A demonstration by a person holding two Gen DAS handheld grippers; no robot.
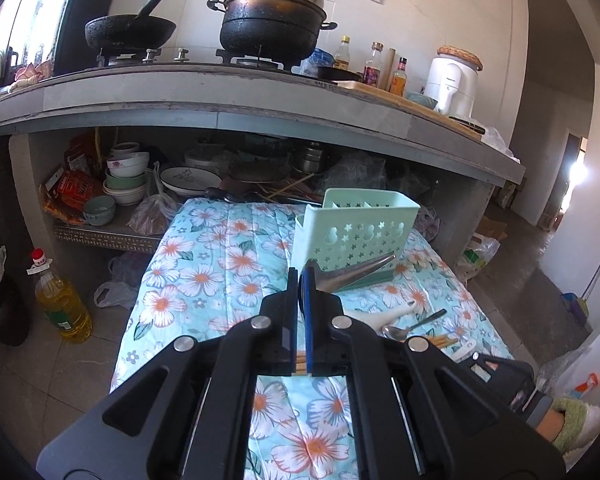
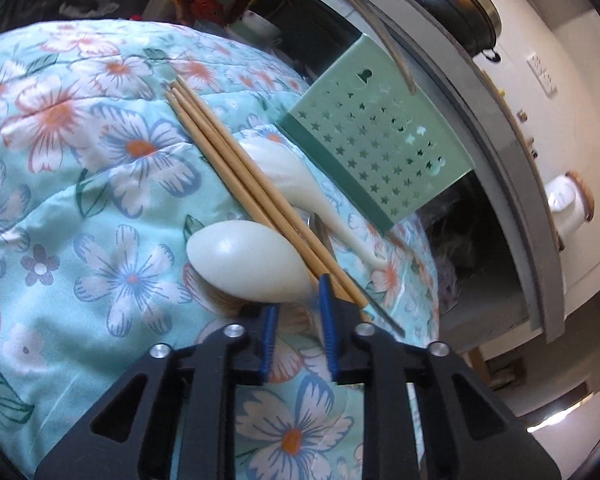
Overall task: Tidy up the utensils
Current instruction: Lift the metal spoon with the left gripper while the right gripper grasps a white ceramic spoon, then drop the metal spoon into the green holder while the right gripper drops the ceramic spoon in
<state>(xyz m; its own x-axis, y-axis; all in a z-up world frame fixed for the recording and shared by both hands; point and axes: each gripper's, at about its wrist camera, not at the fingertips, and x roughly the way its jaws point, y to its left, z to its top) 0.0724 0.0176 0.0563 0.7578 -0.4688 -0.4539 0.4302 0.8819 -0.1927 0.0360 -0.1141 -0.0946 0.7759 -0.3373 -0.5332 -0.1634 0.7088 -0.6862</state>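
Note:
My left gripper (image 1: 299, 280) is shut on a metal spoon (image 1: 352, 274), held above the floral cloth just in front of the mint-green utensil holder (image 1: 356, 226). My right gripper (image 2: 300, 300) is open low over the cloth, its fingers on either side of the handle end of a white spoon (image 2: 248, 264). Wooden chopsticks (image 2: 236, 176) lie across that spoon. A second white spoon (image 2: 300, 184) and a metal spoon (image 2: 320, 232) lie beside them, next to the holder (image 2: 376, 144). The right gripper body also shows at the right of the left wrist view (image 1: 500, 372).
The floral cloth (image 1: 220, 264) covers a low table. Behind it a concrete counter (image 1: 260, 96) carries a wok, a pot, bottles and a white appliance. Bowls and plates (image 1: 128, 184) fill the shelf below. An oil bottle (image 1: 60, 300) stands on the floor at left.

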